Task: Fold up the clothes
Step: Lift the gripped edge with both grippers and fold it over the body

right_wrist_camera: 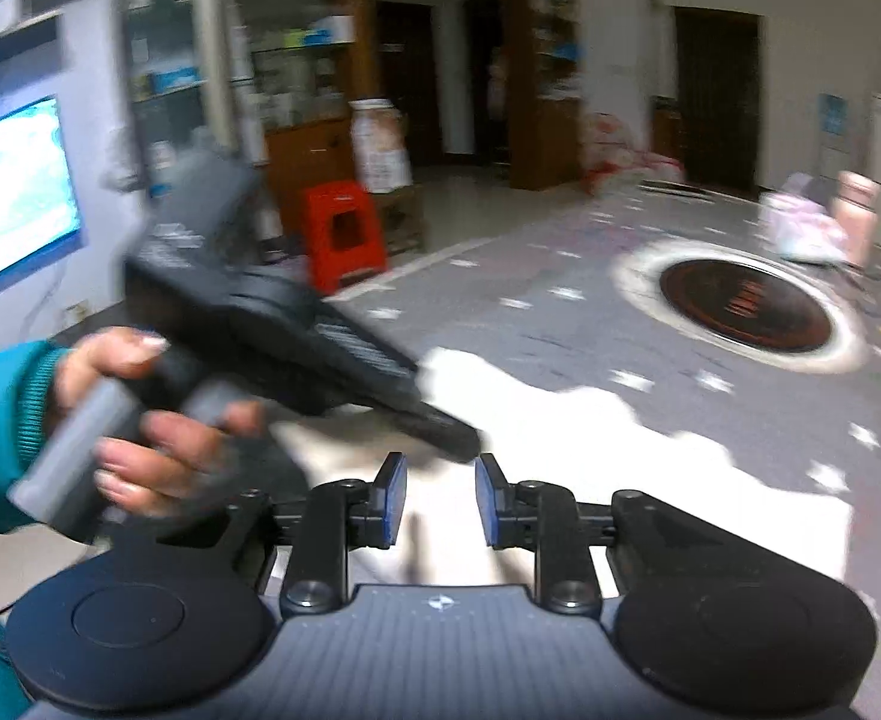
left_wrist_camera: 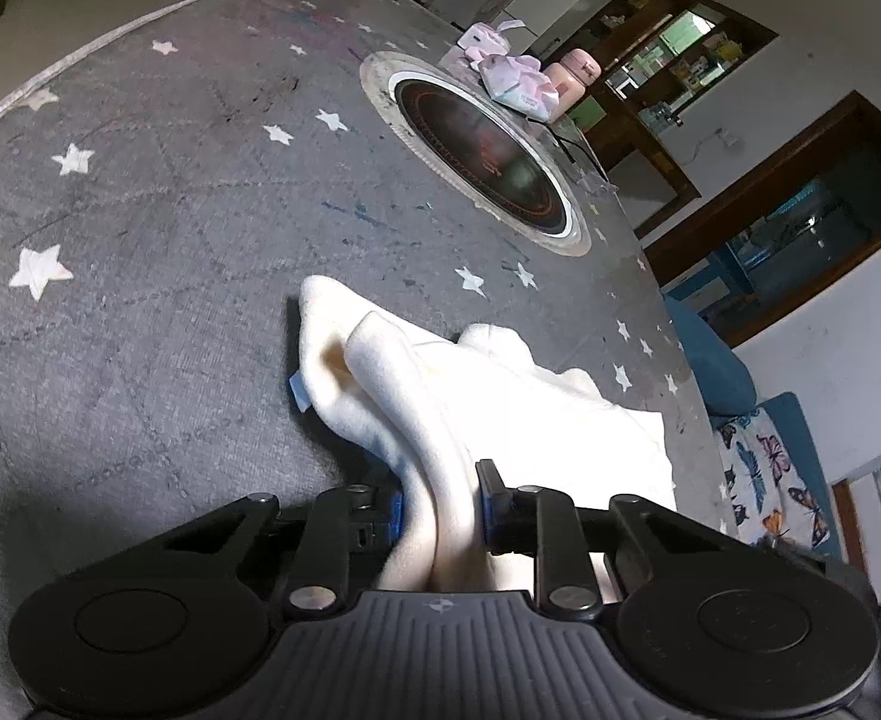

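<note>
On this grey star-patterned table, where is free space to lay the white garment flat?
Free: the wide grey cloth between the white garment, table edge and round black cooktop. Crowded: behind the cooktop, pink packets and a pink jar.

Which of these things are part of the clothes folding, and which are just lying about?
Part of the job:
- white garment
- left gripper, pinching it
- right gripper, open

Lying about:
- round cooktop
- pink jar
- pink packets
- red stool

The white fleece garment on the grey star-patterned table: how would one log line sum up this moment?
left gripper: shut on white fleece garment | right gripper: open, empty, above garment | surface: grey star-patterned table | fold: not yet done
</note>
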